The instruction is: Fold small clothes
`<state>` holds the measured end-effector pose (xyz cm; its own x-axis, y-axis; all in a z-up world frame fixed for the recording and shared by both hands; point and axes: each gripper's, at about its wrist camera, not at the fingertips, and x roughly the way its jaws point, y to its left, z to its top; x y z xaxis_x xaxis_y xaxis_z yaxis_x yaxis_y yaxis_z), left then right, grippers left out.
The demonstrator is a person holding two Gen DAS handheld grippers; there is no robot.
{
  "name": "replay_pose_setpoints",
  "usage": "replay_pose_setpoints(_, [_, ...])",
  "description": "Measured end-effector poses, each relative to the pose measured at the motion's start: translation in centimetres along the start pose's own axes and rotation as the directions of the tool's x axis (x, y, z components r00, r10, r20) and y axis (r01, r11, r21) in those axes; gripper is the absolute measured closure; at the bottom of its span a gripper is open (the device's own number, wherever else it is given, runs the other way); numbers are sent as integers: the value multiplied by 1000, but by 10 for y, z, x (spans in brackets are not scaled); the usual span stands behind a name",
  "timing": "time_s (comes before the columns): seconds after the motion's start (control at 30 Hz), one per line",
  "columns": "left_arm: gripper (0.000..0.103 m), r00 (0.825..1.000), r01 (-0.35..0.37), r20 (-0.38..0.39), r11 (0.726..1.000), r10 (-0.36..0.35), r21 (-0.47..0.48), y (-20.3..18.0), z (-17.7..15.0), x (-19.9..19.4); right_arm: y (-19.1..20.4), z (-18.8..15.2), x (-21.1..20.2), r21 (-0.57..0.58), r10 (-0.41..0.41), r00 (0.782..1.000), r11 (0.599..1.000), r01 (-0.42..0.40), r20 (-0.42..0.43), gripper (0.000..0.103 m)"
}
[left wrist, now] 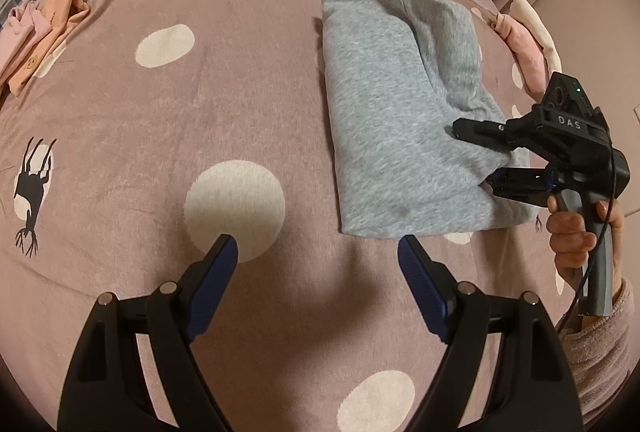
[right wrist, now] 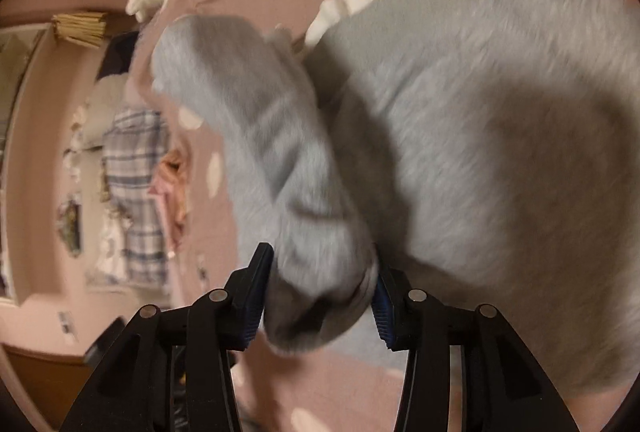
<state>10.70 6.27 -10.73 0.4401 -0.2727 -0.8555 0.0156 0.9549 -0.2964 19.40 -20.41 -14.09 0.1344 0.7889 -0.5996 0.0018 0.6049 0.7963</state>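
Clearly, left wrist view: left gripper (left wrist: 318,252) held wide open, empty, above pink bedspread (left wrist: 248,104); grey garment (left wrist: 384,120) laid folded to right. Right wrist view: grey fold bracketed by right gripper (right wrist: 320,288), pad contact blurred, grip undetermined.

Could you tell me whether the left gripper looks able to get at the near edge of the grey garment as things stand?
Probably yes. The left gripper hangs with its jaws wide and empty just short of the grey garment, with only bare bedspread between; the right gripper works the far right corner.
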Motion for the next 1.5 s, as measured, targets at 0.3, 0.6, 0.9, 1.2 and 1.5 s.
replay_pose_setpoints(0.3, [19, 1000, -10, -5, 1000, 10, -1, -1, -2, -1, 15, 20, 17, -33, -21, 997, 999, 23, 73, 60])
replay_pose_setpoints(0.6, [19, 1000, -6, -7, 1000, 6, -15, 1, -5, -3, 30, 15, 1, -136, -89, 979, 984, 115, 183, 80])
replay_pose_setpoints(0.9, [18, 1000, 8, 1, 1000, -8, -1, -7, -10, -10, 58, -1, -74, -228, -6, 925, 968, 100, 380, 82])
replay_pose_setpoints(1.2, [18, 999, 30, -38, 999, -29, 32, -29, -16, 2, -3, -12, -114, -93, -128, 872, 977, 194, 473, 82])
replay_pose_setpoints(1.5, [18, 998, 27, -51, 995, -22, 92, -53, -9, 8, -54, -5, -82, 35, -226, 879, 972, 233, 420, 82])
